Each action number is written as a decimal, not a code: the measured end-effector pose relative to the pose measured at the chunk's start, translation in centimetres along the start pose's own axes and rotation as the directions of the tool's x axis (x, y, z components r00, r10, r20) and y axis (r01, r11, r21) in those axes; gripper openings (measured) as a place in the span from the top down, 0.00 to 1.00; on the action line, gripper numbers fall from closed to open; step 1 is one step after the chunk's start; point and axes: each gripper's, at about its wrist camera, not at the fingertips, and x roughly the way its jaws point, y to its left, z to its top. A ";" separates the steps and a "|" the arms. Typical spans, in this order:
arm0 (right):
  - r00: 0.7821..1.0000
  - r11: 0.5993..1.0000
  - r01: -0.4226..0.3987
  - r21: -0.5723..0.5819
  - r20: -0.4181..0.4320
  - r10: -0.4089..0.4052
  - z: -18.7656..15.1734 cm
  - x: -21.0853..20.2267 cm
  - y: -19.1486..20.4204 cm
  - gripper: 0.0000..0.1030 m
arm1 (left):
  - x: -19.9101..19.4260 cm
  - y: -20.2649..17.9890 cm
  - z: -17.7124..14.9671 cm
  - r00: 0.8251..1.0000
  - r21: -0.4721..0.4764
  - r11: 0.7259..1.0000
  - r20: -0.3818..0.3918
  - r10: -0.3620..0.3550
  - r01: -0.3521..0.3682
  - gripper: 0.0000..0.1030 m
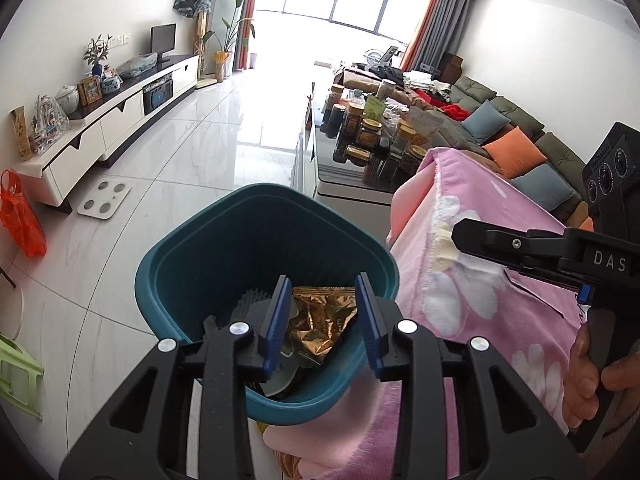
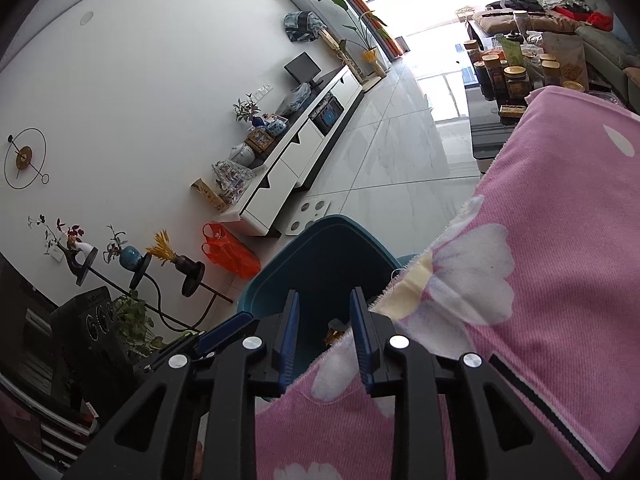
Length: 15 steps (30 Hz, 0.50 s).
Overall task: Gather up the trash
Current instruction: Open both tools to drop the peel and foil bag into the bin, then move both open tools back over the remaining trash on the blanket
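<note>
A: What's the room?
B: A living room with a pale tiled floor (image 1: 208, 152); a TV cabinet (image 1: 120, 120) runs along the left of the frame.
A: And the trash?
B: A gold foil wrapper (image 1: 320, 320) lies inside the teal waste bin (image 1: 192, 248) at lower centre, beside a pink floral blanket (image 1: 480, 300).
A: The tongs?
B: The left gripper (image 1: 323, 316) is parted above the bin, pads clear of the wrapper. The right gripper (image 2: 325, 332) is parted too, gripping nothing, over the blanket edge.
</note>
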 end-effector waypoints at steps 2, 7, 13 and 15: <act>1.000 1.000 0.007 -0.026 0.027 -0.007 -0.6 -1.9 0.2 0.67 | -1.2 -1.5 -0.1 0.999 0.031 0.999 0.025 -0.034 0.033 0.62; 0.995 0.997 0.041 -0.069 0.094 -0.034 -2.5 -7.2 -0.2 0.65 | -3.3 -6.4 -1.2 0.989 0.133 0.982 0.047 -0.142 0.135 0.57; 0.974 0.988 0.137 -0.067 0.189 -0.122 -5.3 -14.5 -2.0 0.60 | -4.1 -14.2 -3.3 0.954 0.252 0.922 -0.021 -0.298 0.293 0.57; 0.962 0.984 0.172 -0.045 0.222 -0.158 -6.4 -17.0 -2.9 0.60 | -4.2 -16.8 -4.3 0.939 0.285 0.896 -0.051 -0.340 0.340 0.57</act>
